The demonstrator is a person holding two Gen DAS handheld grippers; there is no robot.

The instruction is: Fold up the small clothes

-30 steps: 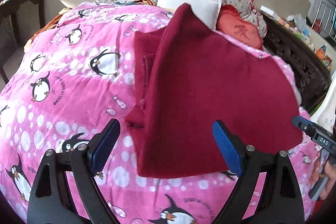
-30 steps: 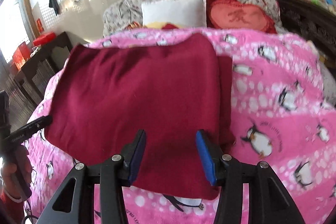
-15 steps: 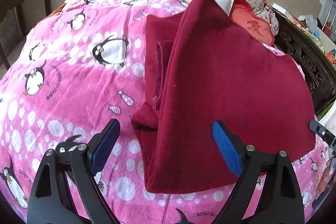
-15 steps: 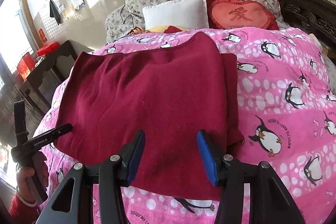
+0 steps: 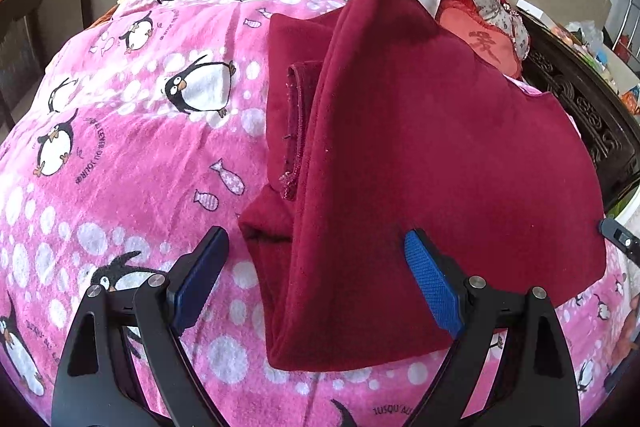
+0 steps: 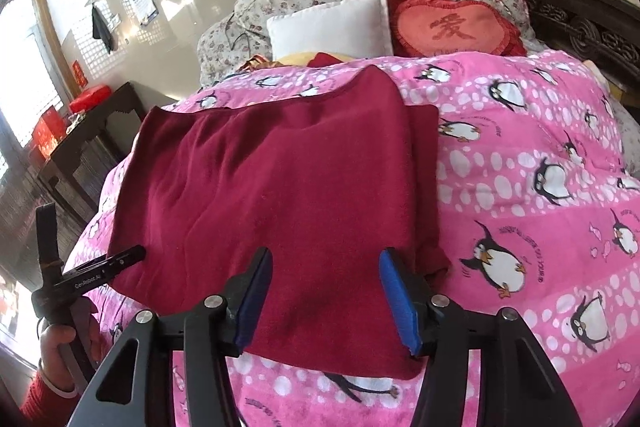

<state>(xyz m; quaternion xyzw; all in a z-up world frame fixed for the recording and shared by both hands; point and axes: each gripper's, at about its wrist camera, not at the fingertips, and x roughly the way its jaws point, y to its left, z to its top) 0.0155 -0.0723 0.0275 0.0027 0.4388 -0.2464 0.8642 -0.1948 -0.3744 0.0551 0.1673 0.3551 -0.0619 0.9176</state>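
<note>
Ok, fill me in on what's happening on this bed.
A person holding a two-finger gripper in each hand is folding a dark red garment laid on a pink penguin-print blanket. The garment lies folded over, with an under layer and a seamed edge peeking out along one side. Both the left gripper and the right gripper are open at its near edge, gripping nothing. Pillows sit at the far end.

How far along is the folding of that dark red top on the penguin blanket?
Partly done: the dark red top lies folded over itself on the pink blanket, a sleeve cuff sticking out at one side. Nothing is in hand: the left claw and right claw are both open. Probably left: tucking the cuff, another fold.
</note>
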